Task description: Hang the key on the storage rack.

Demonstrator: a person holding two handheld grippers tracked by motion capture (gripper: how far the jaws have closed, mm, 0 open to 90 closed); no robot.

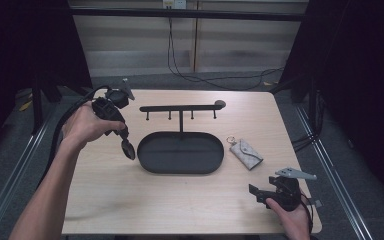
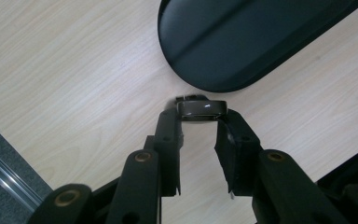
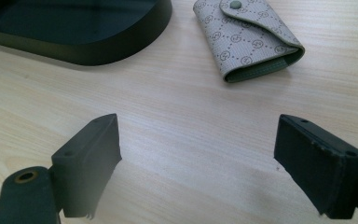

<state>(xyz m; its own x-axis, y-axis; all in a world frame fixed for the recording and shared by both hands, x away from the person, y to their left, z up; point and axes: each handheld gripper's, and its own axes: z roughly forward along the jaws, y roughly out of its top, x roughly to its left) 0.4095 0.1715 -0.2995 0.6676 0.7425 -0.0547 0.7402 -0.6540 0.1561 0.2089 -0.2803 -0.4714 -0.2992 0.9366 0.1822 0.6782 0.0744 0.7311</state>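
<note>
My left gripper (image 1: 126, 141) hangs over the table's left side, just left of the black oval tray (image 1: 180, 170). It is shut on a small dark ring-shaped band (image 1: 128, 150), perhaps a bracelet or watch. In the left gripper view the band (image 2: 201, 108) sits pinched between the jaw tips (image 2: 200, 117), above bare wood near the tray's rim (image 2: 205, 84). My right gripper (image 1: 258, 192) rests low at the front right, open, nothing between its jaws (image 3: 198, 154). A grey patterned key pouch (image 1: 246, 151) lies flat ahead of it, right of the tray.
A black T-shaped bar with several small hooks (image 1: 181, 107) rises from the tray's back edge. The pouch (image 3: 247, 39) has a snap flap and a gold ring. Cables trail across the floor behind the table. Metal rails run along both sides.
</note>
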